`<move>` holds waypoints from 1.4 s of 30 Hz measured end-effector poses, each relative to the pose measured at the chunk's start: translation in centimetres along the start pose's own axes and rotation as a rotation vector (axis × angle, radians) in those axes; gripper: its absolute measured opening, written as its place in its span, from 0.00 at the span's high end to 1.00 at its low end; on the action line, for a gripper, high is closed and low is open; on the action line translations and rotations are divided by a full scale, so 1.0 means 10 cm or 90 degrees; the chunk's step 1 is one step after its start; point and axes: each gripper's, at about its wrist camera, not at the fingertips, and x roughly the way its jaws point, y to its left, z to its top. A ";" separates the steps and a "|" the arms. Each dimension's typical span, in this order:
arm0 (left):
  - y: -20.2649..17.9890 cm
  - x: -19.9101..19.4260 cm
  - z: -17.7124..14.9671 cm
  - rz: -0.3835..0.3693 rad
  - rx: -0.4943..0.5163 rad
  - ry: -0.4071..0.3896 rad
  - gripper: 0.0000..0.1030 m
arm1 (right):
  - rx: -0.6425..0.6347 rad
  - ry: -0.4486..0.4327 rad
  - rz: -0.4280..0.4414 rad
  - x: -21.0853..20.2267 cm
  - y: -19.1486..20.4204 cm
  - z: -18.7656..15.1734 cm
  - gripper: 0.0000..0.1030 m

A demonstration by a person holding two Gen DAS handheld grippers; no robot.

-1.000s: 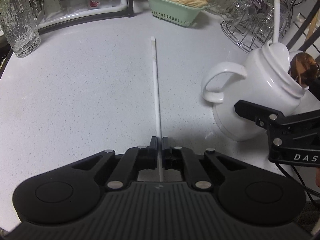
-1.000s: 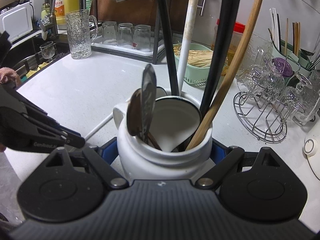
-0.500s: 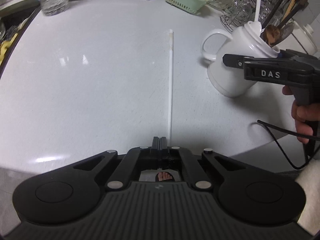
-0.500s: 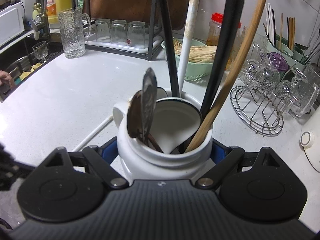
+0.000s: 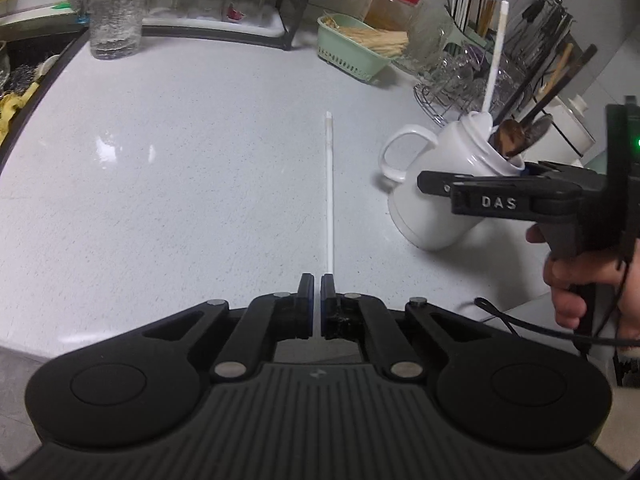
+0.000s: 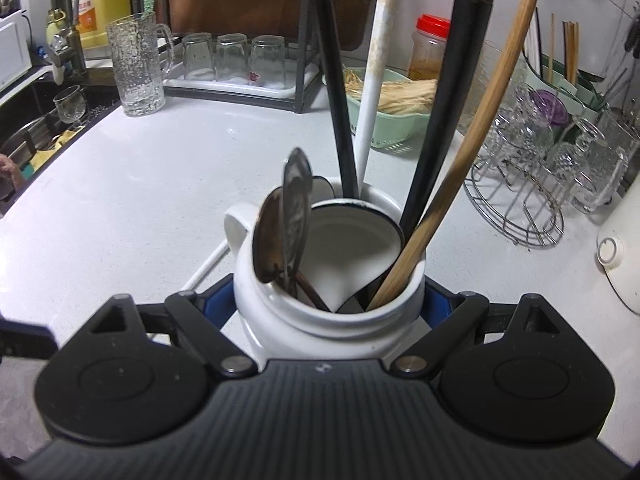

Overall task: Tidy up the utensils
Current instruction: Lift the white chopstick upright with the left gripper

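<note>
A long white chopstick (image 5: 329, 192) lies flat on the pale speckled counter (image 5: 180, 168), pointing away from me. Its near end stops at my left gripper's (image 5: 317, 276) right fingertip; the fingers are shut with nothing seen between them. To the right, a white ceramic jug (image 5: 432, 200) stands tilted, and my right gripper (image 5: 500, 196) is shut on it, held by a hand (image 5: 576, 284). In the right wrist view the jug (image 6: 320, 328) sits between the blue pads (image 6: 216, 304) and holds spoons (image 6: 284, 232), a white chopstick (image 6: 374, 80), black handles and a wooden handle (image 6: 472, 140).
A green basket of sticks (image 5: 356, 48), a wire glass rack (image 5: 460, 84) and a utensil holder stand at the back right. A textured glass mug (image 5: 116, 8) and a tray of upturned glasses (image 5: 208, 0) are at the back left. The sink (image 6: 36, 140) lies left.
My left gripper has pulled back from the chopstick, which was between its fingers and now lies on the counter ahead of the tips. The right gripper has kept its grip on the jug.
</note>
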 end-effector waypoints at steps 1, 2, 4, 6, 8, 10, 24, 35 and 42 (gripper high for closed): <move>-0.02 0.03 0.03 -0.005 0.005 0.000 0.94 | 0.003 0.002 -0.003 -0.02 -0.01 -0.02 0.10; -0.04 0.07 0.05 -0.009 0.010 -0.001 0.90 | 0.004 0.002 -0.007 -0.05 -0.01 -0.05 0.10; -0.08 0.18 0.11 -0.011 0.022 0.001 0.69 | 0.009 0.000 -0.013 -0.09 -0.01 -0.12 0.10; -0.12 0.30 0.16 -0.012 0.039 -0.001 0.68 | 0.018 -0.002 -0.021 -0.13 -0.02 -0.16 0.10; -0.18 0.44 0.22 -0.014 0.057 0.002 0.68 | 0.028 -0.003 -0.029 -0.16 -0.02 -0.19 0.10; -0.26 0.59 0.29 0.001 0.080 0.003 0.68 | 0.035 -0.003 -0.035 -0.18 -0.03 -0.22 0.10; -0.37 0.83 0.35 0.058 0.104 0.018 0.96 | 0.048 0.012 -0.048 -0.25 -0.03 -0.27 0.10; -0.21 0.48 0.03 0.044 0.063 0.031 1.00 | 0.043 0.017 -0.048 -0.21 -0.03 -0.23 0.10; -0.19 0.39 -0.05 0.009 0.045 0.040 1.00 | 0.041 0.016 -0.041 -0.18 0.01 -0.19 0.10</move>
